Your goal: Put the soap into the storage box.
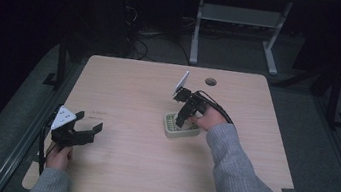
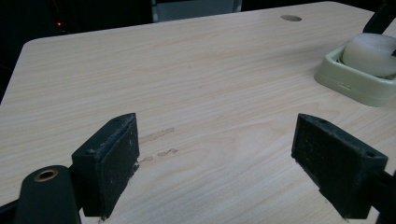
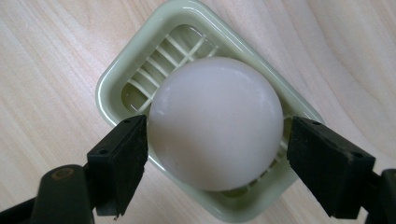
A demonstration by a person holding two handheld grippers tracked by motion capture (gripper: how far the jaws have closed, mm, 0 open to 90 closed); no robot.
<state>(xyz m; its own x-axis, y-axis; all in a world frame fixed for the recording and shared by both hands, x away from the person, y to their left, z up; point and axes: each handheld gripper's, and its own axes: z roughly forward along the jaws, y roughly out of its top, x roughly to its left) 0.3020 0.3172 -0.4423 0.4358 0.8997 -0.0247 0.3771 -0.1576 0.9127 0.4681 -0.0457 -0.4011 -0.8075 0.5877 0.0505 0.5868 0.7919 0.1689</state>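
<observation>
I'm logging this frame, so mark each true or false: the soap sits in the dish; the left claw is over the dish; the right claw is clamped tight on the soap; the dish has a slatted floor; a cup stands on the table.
1. The soap sits in the dish. True.
2. The left claw is over the dish. False: it is open above bare table, well apart from the dish.
3. The right claw is clamped tight on the soap. False: it straddles the soap, one side showing a gap.
4. The dish has a slatted floor. True.
5. A cup stands on the table. False.
</observation>
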